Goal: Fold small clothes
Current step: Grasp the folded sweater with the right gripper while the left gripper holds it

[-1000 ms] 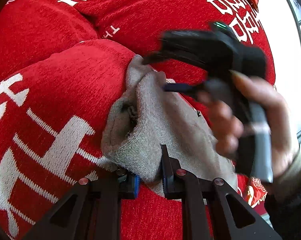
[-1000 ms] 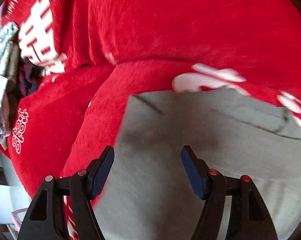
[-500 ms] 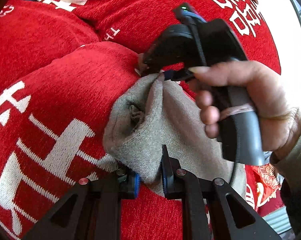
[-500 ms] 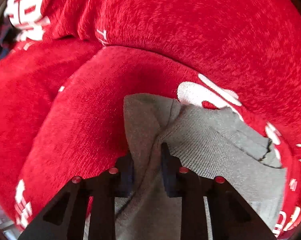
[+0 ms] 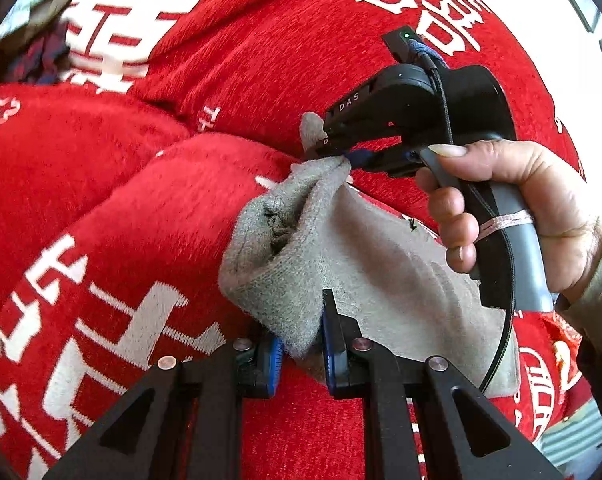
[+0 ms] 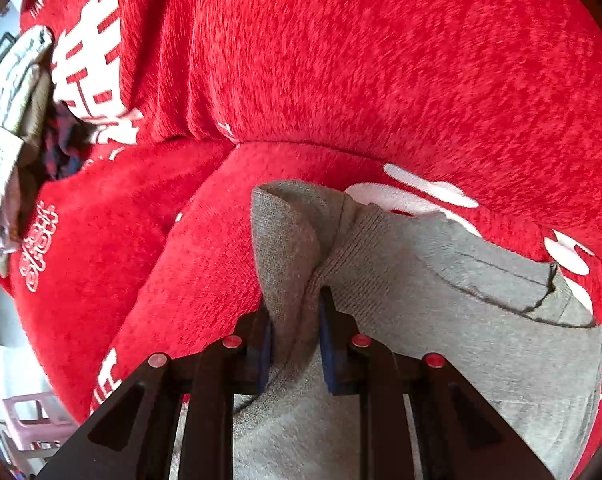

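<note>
Since a second ago my right gripper (image 6: pixel 295 336) has gone from wide open above the flat grey garment (image 6: pixel 441 320) to pinched on a raised fold of it, and both grippers have lifted the cloth a little. My right gripper's blue pads (image 6: pixel 265 348) press on that fold, with the rest of the garment spreading away to the right of the fingers. My left gripper (image 5: pixel 301 350) is narrow too, clamped on a bunched corner of the same grey knit, which stretches ahead to the right gripper's tips. I see the person's hand (image 5: pixel 513 204) around the right handle. Beyond and beneath lies the red blanket (image 5: pixel 149 208) with white characters; past it, far left, sits crumpled clothing (image 6: pixel 17 120)
</note>
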A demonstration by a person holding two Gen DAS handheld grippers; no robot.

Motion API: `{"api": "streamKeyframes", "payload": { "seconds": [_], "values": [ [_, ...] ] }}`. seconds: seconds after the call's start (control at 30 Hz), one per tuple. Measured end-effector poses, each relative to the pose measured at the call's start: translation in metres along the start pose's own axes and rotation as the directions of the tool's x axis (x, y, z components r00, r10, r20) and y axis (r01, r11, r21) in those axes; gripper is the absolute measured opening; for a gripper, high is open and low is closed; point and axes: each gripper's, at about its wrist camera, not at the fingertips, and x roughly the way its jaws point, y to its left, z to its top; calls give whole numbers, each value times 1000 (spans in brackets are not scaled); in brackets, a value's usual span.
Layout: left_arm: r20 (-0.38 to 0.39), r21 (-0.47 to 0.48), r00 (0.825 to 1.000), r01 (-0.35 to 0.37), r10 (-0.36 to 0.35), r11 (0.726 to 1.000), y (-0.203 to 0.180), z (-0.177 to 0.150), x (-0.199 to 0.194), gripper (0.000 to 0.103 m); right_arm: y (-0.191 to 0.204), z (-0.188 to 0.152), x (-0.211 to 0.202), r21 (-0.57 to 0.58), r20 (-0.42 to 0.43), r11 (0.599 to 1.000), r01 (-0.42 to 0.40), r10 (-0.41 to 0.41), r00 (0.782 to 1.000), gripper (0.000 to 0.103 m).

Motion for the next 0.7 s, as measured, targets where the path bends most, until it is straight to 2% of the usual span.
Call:
{"api": "streamKeyframes", "payload": {
  "seconds": [0.2, 0.7],
  "values": [
    [-13, 43, 999, -49, 49, 998, -11, 4, -2, 18, -12, 4, -16, 22, 24, 999, -44, 44, 999, 21],
    [20, 167, 992, -126, 125, 978, -59, 2, -19, 18, -48, 0, -67, 51, 75, 991, -127, 123, 990, 21]
  ]
}}
